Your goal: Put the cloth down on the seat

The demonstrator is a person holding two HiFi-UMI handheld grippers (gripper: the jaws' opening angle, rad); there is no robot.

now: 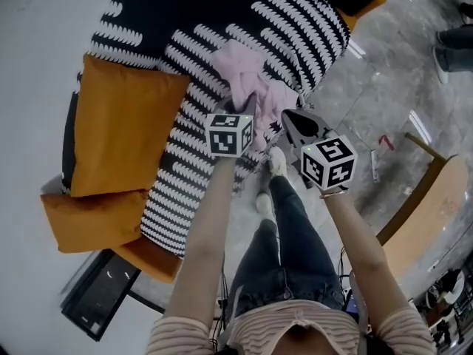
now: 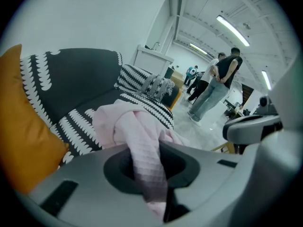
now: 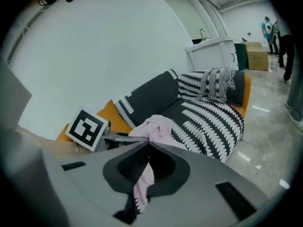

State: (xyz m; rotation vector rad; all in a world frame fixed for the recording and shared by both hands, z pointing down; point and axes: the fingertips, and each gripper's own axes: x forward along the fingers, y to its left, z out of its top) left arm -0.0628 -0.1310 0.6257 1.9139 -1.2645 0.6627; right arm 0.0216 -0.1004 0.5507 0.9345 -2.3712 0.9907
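Observation:
A pink cloth (image 1: pixel 247 72) lies bunched on the sofa seat (image 1: pixel 295 35), which has a black-and-white patterned cover. My left gripper (image 1: pixel 250 109) is shut on the cloth's near edge. In the left gripper view a waffle-textured fold of the cloth (image 2: pixel 132 122) runs down between the jaws of that gripper (image 2: pixel 147 162). My right gripper (image 1: pixel 287 115) sits just right of the left one, at the cloth's right edge. In the right gripper view its jaws meet at the tip (image 3: pixel 148 144) with a strip of the pink cloth (image 3: pixel 158 126) pinched between them. The seat (image 3: pixel 208 122) lies beyond.
Two orange cushions (image 1: pixel 122 132) lie on the sofa's left part. A fringed patterned pillow (image 3: pixel 215 84) sits at its far end. A wooden chair (image 1: pixel 429 205) stands at the right. People (image 2: pixel 215 89) stand on the floor beyond. A black case (image 1: pixel 100 291) lies by the sofa's corner.

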